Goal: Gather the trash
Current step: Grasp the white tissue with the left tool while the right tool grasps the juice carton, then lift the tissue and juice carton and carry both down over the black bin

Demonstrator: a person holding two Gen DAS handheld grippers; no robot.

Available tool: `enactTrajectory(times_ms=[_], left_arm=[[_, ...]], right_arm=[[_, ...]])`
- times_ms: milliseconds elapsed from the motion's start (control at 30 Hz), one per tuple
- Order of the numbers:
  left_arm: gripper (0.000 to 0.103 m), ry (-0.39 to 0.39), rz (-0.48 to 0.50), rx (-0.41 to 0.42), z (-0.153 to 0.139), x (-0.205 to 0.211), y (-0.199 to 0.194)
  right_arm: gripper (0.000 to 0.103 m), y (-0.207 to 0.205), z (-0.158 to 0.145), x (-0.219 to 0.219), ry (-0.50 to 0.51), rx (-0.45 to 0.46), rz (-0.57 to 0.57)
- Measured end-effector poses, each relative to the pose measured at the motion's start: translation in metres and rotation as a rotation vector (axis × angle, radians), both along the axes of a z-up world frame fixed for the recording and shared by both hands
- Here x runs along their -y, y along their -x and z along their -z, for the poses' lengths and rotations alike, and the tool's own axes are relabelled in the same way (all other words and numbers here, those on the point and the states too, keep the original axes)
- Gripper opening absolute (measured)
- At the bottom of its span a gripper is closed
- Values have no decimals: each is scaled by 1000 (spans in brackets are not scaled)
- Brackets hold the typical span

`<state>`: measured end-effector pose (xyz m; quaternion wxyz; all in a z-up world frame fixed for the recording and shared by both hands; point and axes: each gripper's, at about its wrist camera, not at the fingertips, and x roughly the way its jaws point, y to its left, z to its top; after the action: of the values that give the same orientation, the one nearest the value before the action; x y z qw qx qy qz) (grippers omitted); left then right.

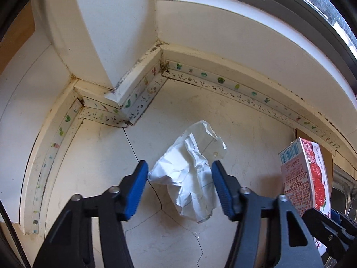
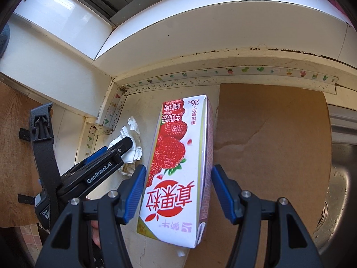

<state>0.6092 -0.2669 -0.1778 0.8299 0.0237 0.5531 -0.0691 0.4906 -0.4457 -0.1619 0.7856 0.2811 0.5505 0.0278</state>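
Observation:
A crumpled white paper [image 1: 191, 169] lies on the white countertop [image 1: 93, 165] near the wall corner. My left gripper [image 1: 179, 169] is open, its blue pads on either side of the paper, not squeezing it. A strawberry milk carton [image 2: 178, 167] stands between the open blue pads of my right gripper [image 2: 178, 174]; the left pad is close to its side, the right pad a little apart. The carton also shows at the right of the left wrist view [image 1: 305, 178]. The left gripper [image 2: 116, 154] and the paper [image 2: 131, 138] show in the right wrist view.
A brown cardboard sheet [image 2: 272, 147] lies right of the carton. A steel sink [image 2: 341, 178] is at the far right. A raised wall ledge with cactus-pattern tape [image 1: 223, 82] bounds the counter's back and left. A window sill [image 2: 200, 35] is above.

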Motion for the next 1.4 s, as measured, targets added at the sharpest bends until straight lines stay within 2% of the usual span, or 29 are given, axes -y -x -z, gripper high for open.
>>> enactTrajectory(times_ms=[200, 367, 400, 700, 967, 1067, 1400], left_arm=[[42, -3, -16, -17, 4, 5, 1], [34, -32, 1, 23, -11, 3, 14], [22, -30, 4, 33, -14, 3, 18], [22, 0, 49, 103, -72, -11, 75], [22, 18, 77, 128, -121, -35, 166], [22, 34, 105, 145, -136, -51, 211], [22, 135, 175, 205, -192, -130, 370]], right_arm=[[61, 3, 1, 2, -1, 0, 11], [61, 11, -5, -1, -5, 14, 6], [61, 14, -8, -2, -6, 19, 4], [61, 56, -51, -15, -1, 90, -7], [61, 122, -71, -28, 12, 125, 14], [61, 161, -78, -39, 22, 138, 19], [61, 312, -128, -115, 51, 220, 14]])
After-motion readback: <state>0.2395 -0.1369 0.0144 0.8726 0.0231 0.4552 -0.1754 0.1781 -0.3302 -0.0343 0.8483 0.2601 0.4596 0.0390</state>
